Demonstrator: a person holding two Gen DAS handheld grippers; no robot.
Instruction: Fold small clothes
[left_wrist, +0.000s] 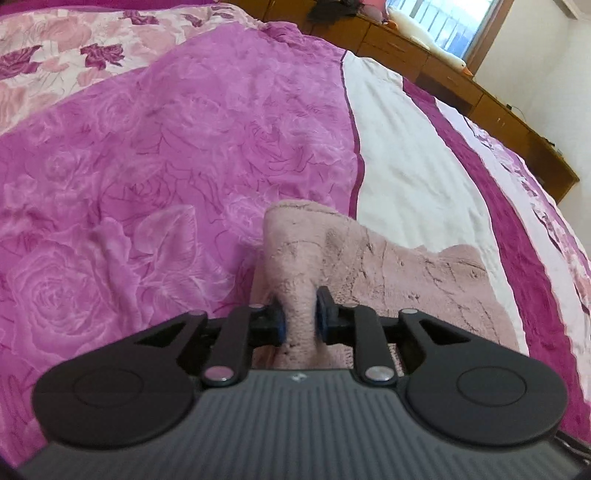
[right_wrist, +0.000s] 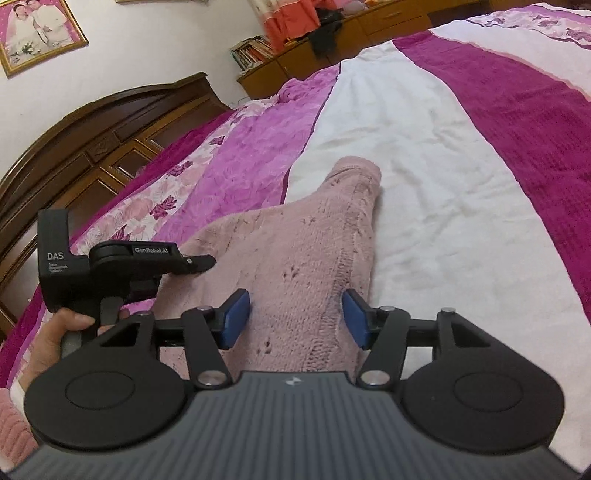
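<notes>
Sweater (right_wrist: 295, 251) between the tongs – dusty pink, fuzzy knit w/ ribbed seam lines. Left tongs (left_wrist: 300, 317) & right tongs (right_wrist: 295, 319): black arms, blue pads (right_wrist: 236, 317), grey ribbed body. Bedspread (left_wrist: 147, 155) ahead – magenta rose print left of the tongs, white band (right_wrist: 424, 155) to the right, then dark magenta stripe. Pale pink floral border w/ plum leaves further off. Headboard (right_wrist: 92, 125) – dark brown wood.

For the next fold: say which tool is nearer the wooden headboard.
Left. Left tool grips the pink sweater nearer the headboard; right tool straddles its middle, farther.
</notes>
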